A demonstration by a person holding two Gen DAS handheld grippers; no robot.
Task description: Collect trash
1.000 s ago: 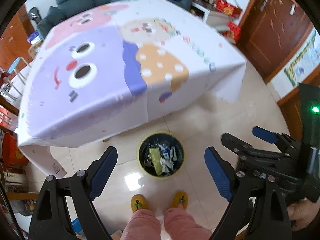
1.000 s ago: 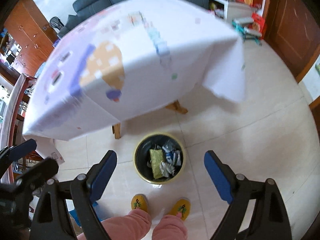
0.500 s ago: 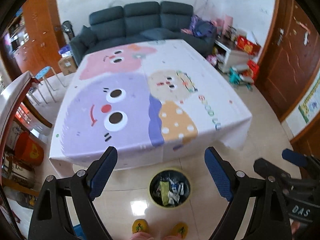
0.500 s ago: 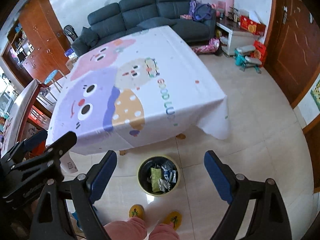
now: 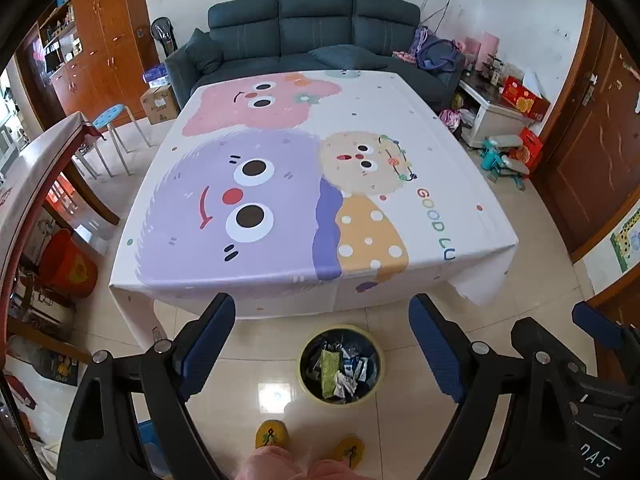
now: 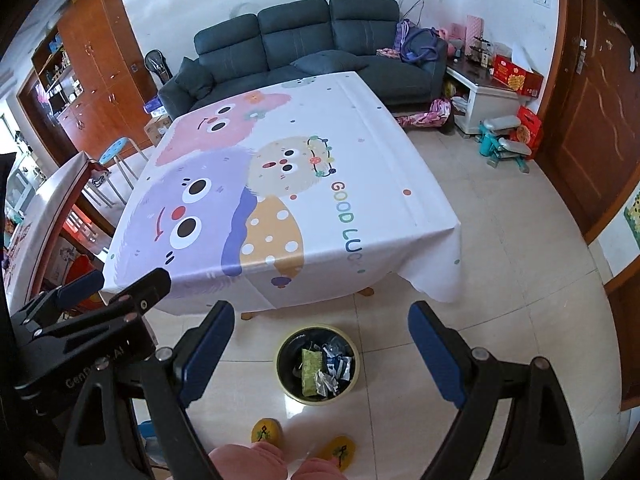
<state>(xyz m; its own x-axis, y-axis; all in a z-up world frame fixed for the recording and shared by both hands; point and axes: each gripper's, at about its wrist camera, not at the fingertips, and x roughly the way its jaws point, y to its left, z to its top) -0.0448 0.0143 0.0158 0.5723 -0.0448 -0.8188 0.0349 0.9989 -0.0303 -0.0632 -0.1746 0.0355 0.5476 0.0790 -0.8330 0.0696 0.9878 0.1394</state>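
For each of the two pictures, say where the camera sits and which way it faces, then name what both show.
Left wrist: on the left gripper, facing forward and down at the table; own fingers, slippers, right gripper's side.
Right wrist: on the right gripper, same tilt; own fingers, slippers, left gripper beside.
Shared: table, sofa, trash bin on the floor holding wrappers.

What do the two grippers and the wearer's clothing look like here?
Both the left gripper and the right gripper have black frames with silver rivets and long blue ribbed pads. White lettering marks each body. The person wears pink trousers and yellow slippers.
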